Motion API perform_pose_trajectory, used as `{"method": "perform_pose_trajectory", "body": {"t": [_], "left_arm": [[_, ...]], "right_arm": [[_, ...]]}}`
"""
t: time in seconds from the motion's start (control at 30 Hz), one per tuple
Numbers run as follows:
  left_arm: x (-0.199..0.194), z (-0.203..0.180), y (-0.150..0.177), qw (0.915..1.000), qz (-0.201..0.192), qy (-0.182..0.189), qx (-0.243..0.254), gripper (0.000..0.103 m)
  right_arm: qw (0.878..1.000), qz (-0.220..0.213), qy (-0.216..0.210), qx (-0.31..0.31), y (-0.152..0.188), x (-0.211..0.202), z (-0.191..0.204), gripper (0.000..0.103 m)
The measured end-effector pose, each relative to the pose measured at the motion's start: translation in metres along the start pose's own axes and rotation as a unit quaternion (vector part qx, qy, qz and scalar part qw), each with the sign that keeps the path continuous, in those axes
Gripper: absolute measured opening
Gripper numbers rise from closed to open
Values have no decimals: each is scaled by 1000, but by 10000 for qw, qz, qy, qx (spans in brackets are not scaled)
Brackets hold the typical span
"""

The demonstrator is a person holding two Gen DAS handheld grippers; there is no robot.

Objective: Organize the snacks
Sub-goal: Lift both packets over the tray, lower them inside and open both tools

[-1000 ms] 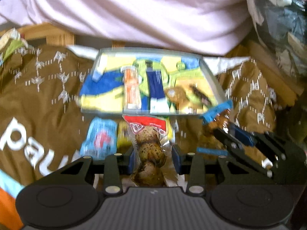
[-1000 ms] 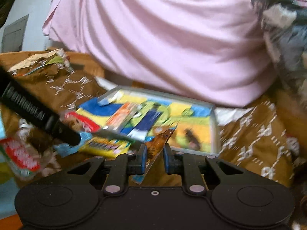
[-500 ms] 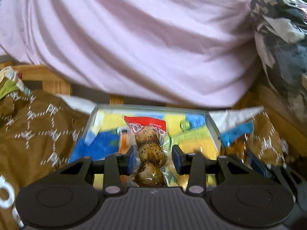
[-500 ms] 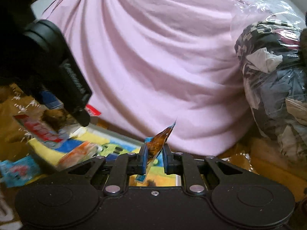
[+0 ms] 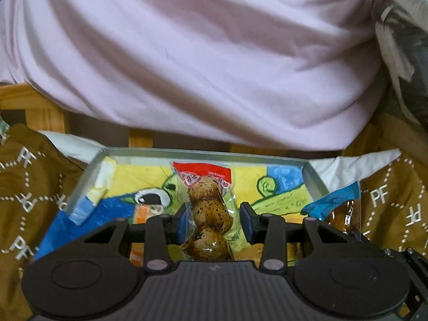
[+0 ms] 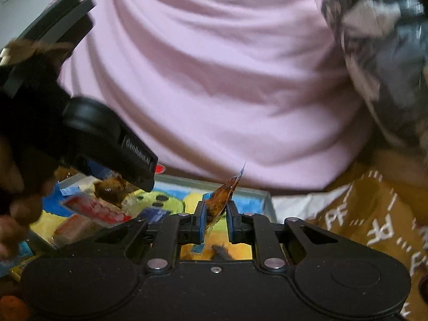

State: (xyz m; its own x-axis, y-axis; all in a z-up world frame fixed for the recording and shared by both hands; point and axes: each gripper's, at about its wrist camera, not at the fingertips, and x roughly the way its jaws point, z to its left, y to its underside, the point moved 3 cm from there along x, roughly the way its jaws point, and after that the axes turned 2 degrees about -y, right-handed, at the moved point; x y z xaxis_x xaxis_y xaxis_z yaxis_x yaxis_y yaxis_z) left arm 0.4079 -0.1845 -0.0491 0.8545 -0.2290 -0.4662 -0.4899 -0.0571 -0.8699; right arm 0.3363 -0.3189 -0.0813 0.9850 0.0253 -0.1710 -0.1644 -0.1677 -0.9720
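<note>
My left gripper (image 5: 214,223) is shut on a clear packet of speckled brown eggs (image 5: 207,208) with a red header, held upright over the grey-rimmed tray (image 5: 203,155). The tray's floor is a yellow, blue and green drawing. My right gripper (image 6: 216,214) is shut on a thin brown snack packet (image 6: 223,192) with a blue edge, above the tray's right part (image 6: 266,200). In the left wrist view that brown packet (image 5: 334,208) hangs at the tray's right rim. The right wrist view shows the left gripper's body (image 6: 107,139) with the egg packet (image 6: 96,208) below it.
An orange packet (image 5: 141,214) lies in the tray near its left side, and a blue one (image 6: 155,212) shows in the right wrist view. Brown cloth printed with PF (image 5: 24,187) surrounds the tray. A pink sheet (image 5: 214,67) hangs behind. A hand (image 6: 16,206) holds the left gripper.
Both grippers have carried their packets forward from the loose snacks on the cloth to above the tray. The right gripper's view has tipped back down toward the tray.
</note>
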Motion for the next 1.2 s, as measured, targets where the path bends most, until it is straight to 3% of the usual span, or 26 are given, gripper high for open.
{"method": "perform_pose_trajectory", "body": {"t": [0.33,0.73,0.87,0.97,1.03,1.2], "left_arm": [[26,0,19,9992,386,-114,-22,44],[33,-2,31,9976,598,-320,150,46],[33,-1,31,9972,598,-417,160,50],[28,1,27,9976,519,-430,124,64],[21,2,23,9982,396,-442,87,75],[-5,7,11,9989,95,-448,27,89]], "right_arm": [[9945,688,-163,770,5,15,-27,16],[9933,930,-17,688,11,19,-26,23],[9936,957,60,599,12,19,-25,44],[9944,918,108,519,10,17,-23,64],[9949,882,117,480,9,14,-23,71],[9955,778,201,493,2,4,-22,88]]}}
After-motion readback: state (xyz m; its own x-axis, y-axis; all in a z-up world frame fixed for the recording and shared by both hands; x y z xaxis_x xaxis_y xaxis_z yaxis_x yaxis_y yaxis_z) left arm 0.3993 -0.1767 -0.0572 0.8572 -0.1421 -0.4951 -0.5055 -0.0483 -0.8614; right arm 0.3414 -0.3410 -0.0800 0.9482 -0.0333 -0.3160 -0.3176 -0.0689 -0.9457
